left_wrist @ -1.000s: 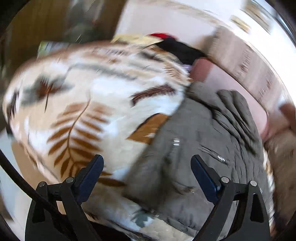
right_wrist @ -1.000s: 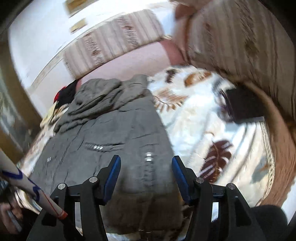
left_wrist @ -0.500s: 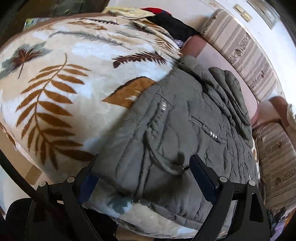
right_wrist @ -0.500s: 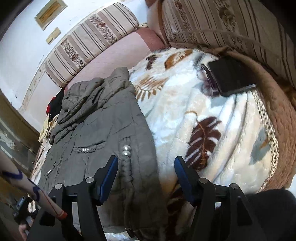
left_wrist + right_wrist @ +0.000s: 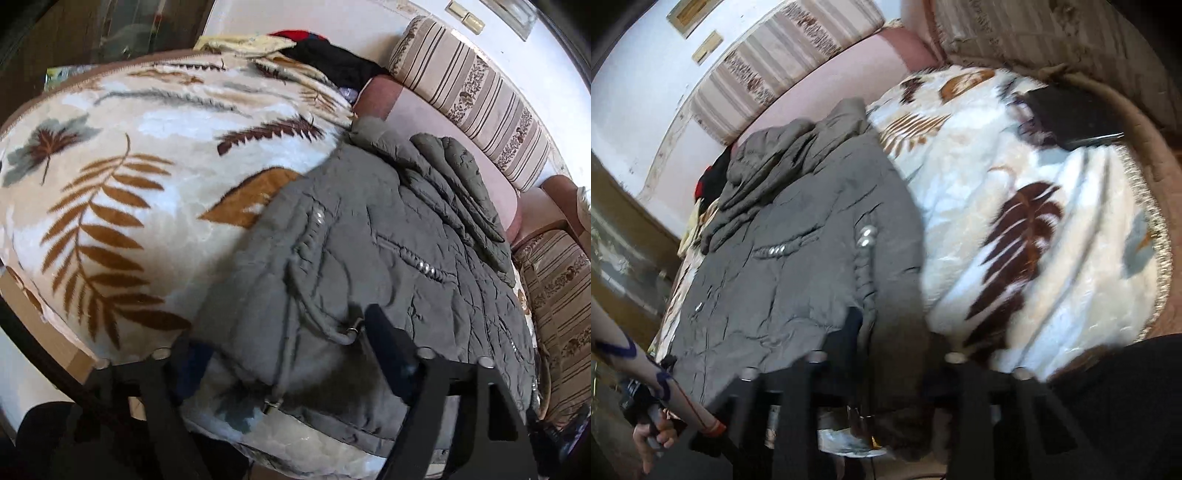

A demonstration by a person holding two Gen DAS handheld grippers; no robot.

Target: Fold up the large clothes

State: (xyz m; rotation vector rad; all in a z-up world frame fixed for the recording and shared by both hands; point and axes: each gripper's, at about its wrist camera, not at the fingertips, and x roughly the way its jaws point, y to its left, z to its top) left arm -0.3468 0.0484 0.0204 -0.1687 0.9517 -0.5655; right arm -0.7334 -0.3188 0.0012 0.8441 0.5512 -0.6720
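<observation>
The grey quilted jacket (image 5: 388, 258) lies spread flat on the leaf-print blanket (image 5: 110, 184), its hem at the blanket's near edge and its hood bunched toward the far edge by the striped cushion (image 5: 476, 96). As I judge it, folding has barely begun — no sleeve or side is turned over yet, so every fold is left to do.

Both grippers are at the hem. The left gripper (image 5: 284, 354) has just been closing its jaws, the hem's left corner and drawstring between them; one finger is hidden under the fabric, so I cannot tell whether the pads press yet. The right gripper (image 5: 894, 339) has also just been closing, and its jaws stand narrow, clamped on the hem's right corner, where the fabric bunches dark between them.

The left view alone shows the drawstring toggle (image 5: 351, 328) and the pile of red and black clothes (image 5: 325, 55) at the blanket's far corner. The right view alone shows a dark flat object (image 5: 1075, 118) on the blanket's right side, and a person's hand (image 5: 653, 432) gripping the other handle at lower left
</observation>
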